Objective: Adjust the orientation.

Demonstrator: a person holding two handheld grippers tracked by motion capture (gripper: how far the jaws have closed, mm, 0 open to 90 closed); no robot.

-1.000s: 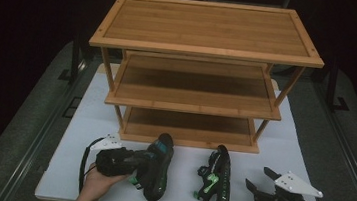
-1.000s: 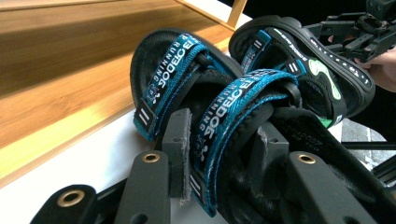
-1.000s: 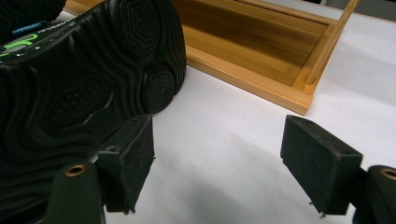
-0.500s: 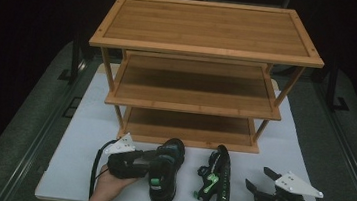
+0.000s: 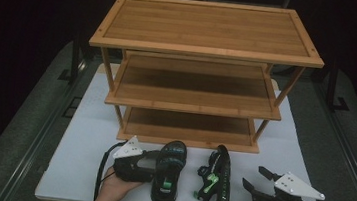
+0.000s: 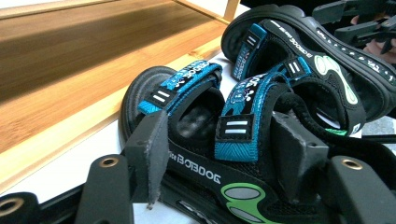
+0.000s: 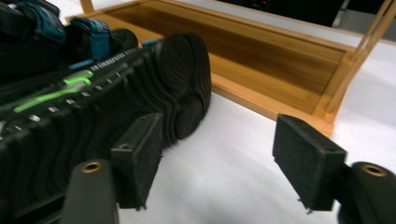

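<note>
Now your left gripper (image 5: 152, 162) clamps the flat sandal (image 5: 168, 176); your right gripper (image 5: 258, 182) rests gaping beside the tipped sandal (image 5: 218, 180).

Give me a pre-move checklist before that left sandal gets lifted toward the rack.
1. Left gripper jaws straddle the upright sandal: ok.
2. Jaws firmly clamped on it: cannot tell; the pads sit beside the strap area in the left gripper view.
3. Right gripper open and holding nothing: ok.
4. Second sandal set upright: not ok, it lies on its side.
5. Rack shelves free of other items: ok.
6. Gap between the two sandals for a clean lift: ok.
</note>
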